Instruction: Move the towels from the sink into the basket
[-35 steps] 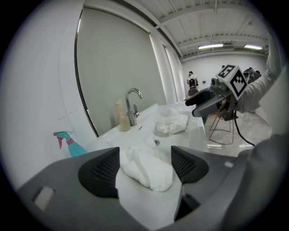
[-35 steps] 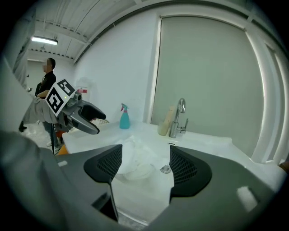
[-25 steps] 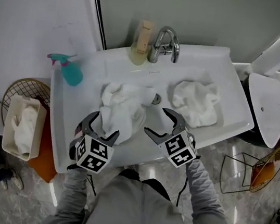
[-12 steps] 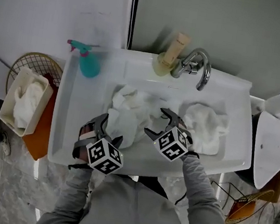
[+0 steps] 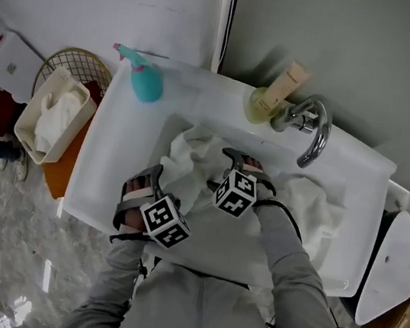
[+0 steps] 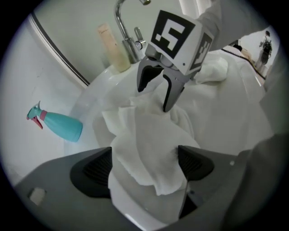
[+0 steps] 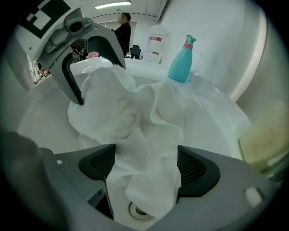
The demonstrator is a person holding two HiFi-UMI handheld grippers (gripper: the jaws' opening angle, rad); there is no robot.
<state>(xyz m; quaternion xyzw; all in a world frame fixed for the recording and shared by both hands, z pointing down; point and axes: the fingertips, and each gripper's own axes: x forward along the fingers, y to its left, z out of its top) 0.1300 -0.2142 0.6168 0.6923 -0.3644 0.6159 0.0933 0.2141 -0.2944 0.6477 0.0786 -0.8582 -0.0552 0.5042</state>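
The person's gray sleeves [image 5: 282, 260] are closest, and the right one hides part of the second towel [image 5: 314, 204] in the sink [image 5: 110, 152].

The left gripper [image 5: 148, 183] points down at the near side of the crumpled white towel [image 5: 190, 157]. Its jaws have just been opening and now stand wide apart. In the left gripper view the towel [image 6: 144, 149] bulges up between them, but they do not squeeze it.

The right gripper [image 5: 245, 166] meets the same towel from the other side. Its jaws have just been opening too. They are spread, and a fold of the towel [image 7: 135, 135] hangs between them without being pinched. Under that fold the drain [image 7: 137, 210] peeks out, half hidden.

Both towels lie in the sink, with the second one to the right of the first.

Farther back, a teal spray bottle [image 5: 145, 80] stands at the sink's back left corner. A soap bottle [image 5: 273, 97] stands right beside the faucet [image 5: 311, 130]. In the right gripper view the soap bottle is only a yellow blur [image 7: 266, 140]. In the left gripper view the top of the faucet [image 6: 124, 27] is cut off.

Left of the sink, down low, sits the cream basket [image 5: 39, 101] with one white towel [image 5: 60, 115] in it. Behind it is a round wire basket [image 5: 78, 64], partly hidden, and what is inside it is hard to make out.
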